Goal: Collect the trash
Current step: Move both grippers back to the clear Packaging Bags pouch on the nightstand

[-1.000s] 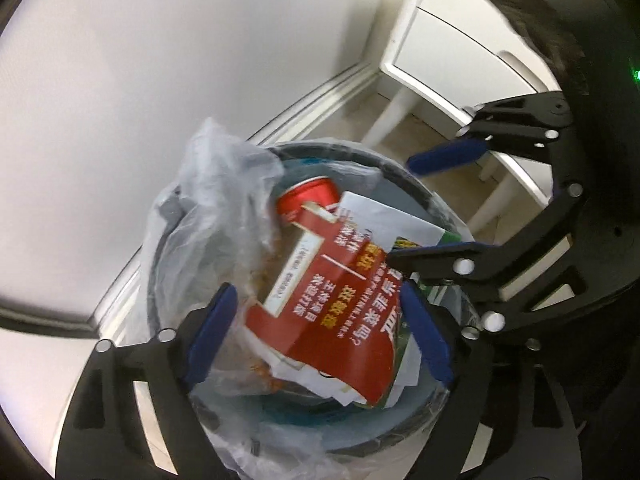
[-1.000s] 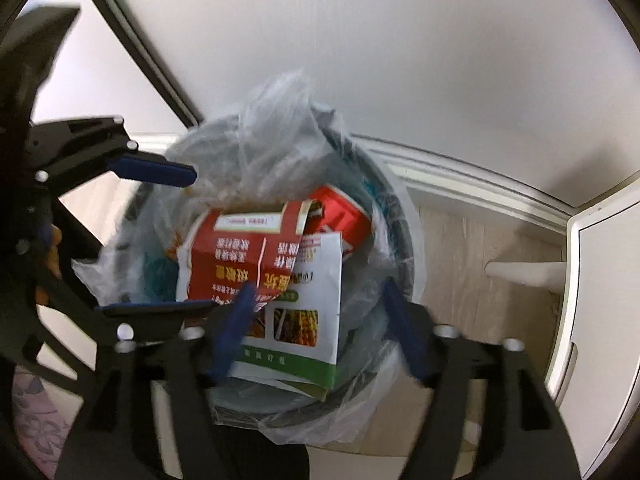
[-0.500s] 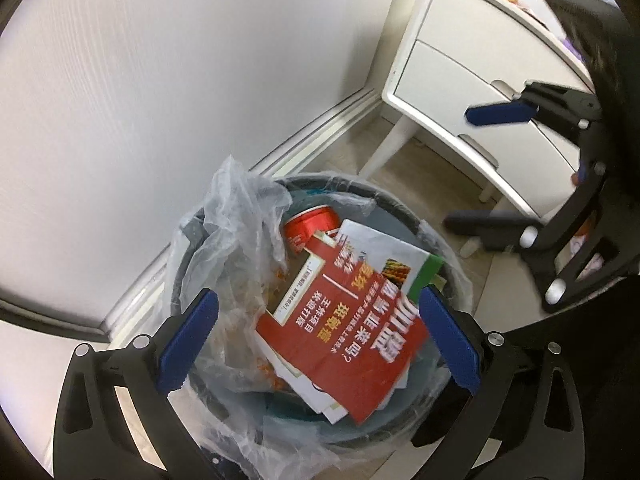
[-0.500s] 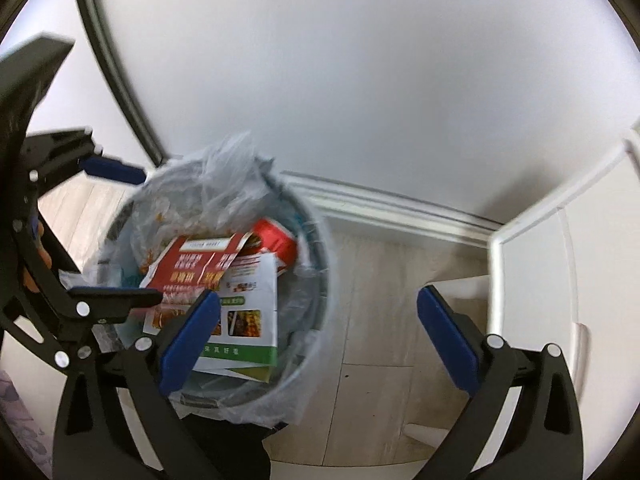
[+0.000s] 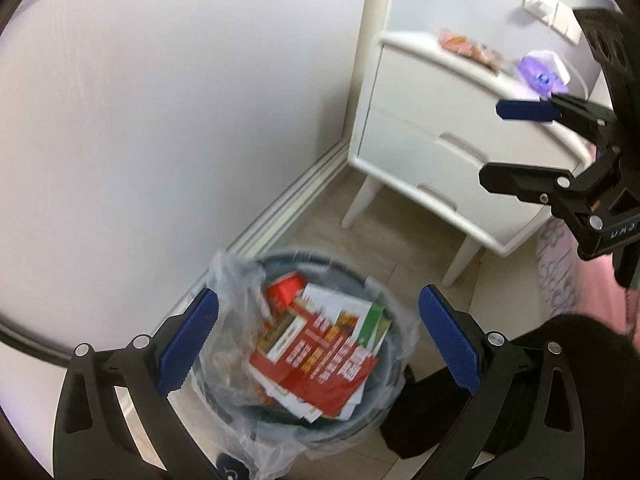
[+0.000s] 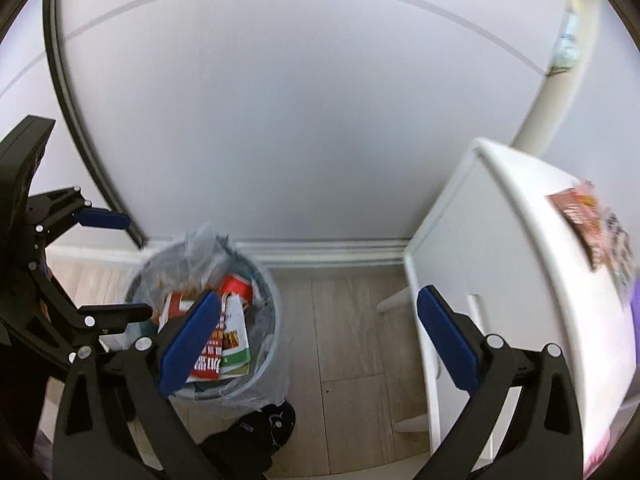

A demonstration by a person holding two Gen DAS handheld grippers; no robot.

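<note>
Red leaflet (image 5: pixel 316 364) in bin (image 5: pixel 352 276): printed characters, too blurred to read. No other legible text.

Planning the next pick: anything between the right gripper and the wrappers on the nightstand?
Nothing visible. The right gripper is open and empty, and the wrappers lie uncovered on the nightstand top.

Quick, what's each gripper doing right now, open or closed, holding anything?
Left gripper: open, holding nothing, above the trash bin.
Right gripper: open, holding nothing, over the floor between the bin and the white nightstand.
</note>
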